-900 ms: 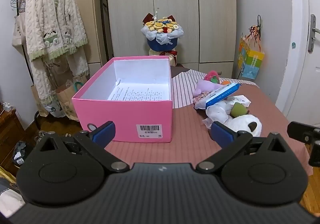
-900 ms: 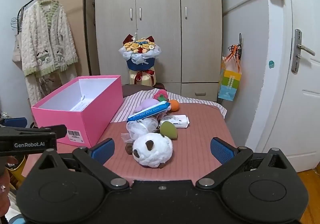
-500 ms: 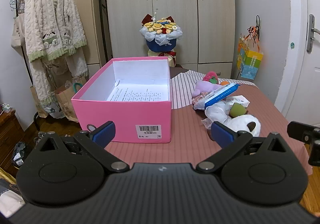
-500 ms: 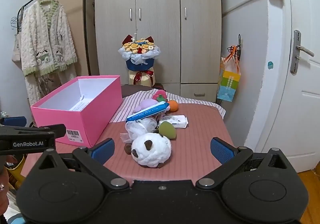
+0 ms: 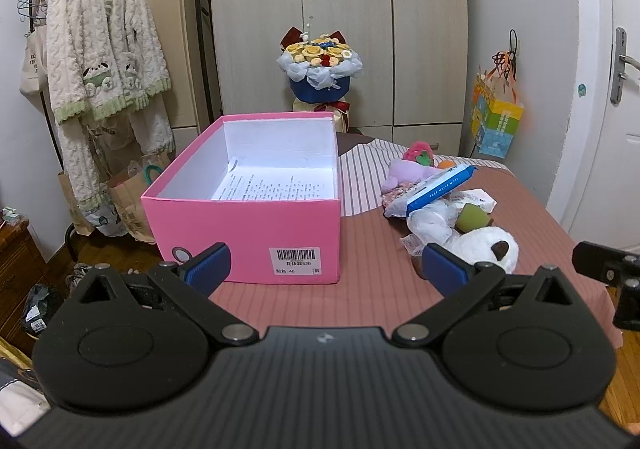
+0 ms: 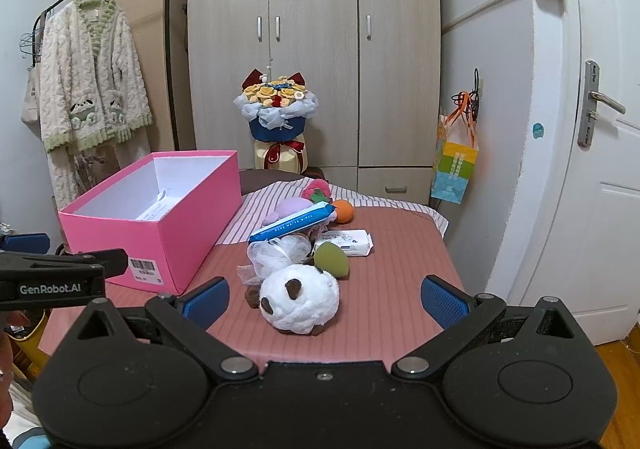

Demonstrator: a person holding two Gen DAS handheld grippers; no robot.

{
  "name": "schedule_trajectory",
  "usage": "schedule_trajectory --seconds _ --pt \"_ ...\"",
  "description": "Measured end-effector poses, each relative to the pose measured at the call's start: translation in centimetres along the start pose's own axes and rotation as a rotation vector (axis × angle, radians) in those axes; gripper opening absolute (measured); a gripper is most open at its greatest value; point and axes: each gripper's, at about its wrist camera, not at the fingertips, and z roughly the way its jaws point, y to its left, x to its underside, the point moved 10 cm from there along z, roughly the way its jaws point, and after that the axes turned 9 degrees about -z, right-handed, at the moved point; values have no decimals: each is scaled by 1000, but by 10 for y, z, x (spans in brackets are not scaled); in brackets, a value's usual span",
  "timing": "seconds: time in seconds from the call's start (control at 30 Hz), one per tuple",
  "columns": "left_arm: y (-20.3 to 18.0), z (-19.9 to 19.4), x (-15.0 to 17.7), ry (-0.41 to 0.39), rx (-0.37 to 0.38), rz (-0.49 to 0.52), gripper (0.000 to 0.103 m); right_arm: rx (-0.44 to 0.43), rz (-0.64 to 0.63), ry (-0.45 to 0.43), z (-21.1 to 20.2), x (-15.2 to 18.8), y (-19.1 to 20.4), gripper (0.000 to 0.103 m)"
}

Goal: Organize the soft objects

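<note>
Both grippers hang with fingers spread wide and empty: the right gripper [image 6: 324, 299] frames the white plush [image 6: 299, 299] at its 12 o'clock, ready to grasp, while the left gripper [image 5: 325, 269] faces the open pink box [image 5: 248, 225], the likely destination.

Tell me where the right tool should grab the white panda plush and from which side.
Grip the round white panda plush across its puffy middle, coming straight forward and down with the right tool. It lies nearest, centred between the open fingers, its left and right sides clear; only the white mesh pouf crowds it behind.
</note>
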Motion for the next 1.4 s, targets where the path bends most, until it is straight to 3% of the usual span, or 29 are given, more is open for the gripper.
schedule_trajectory --seconds 0.47,0.63,0.83,0.9,1.13,1.4 --pt "-1 0 -1 -1 3 1 103 1 0 0 0 0 1 103" --pt "-7 -5 -4 3 52 -10 103 1 -8 -8 -2 -1 -2 103" --pt "-14 -9 -14 -57 93 -21 103 18 -37 -18 2 0 -14 103" --pt "-16 -6 -18 -68 100 -23 103 52 -90 -133 -1 -14 -15 103" --pt "-31 24 -8 -42 166 -24 103 -82 8 -175 38 5 -11 103" --pt "-78 67 13 36 323 13 101 -191 -124 -58 97 42 5 102"
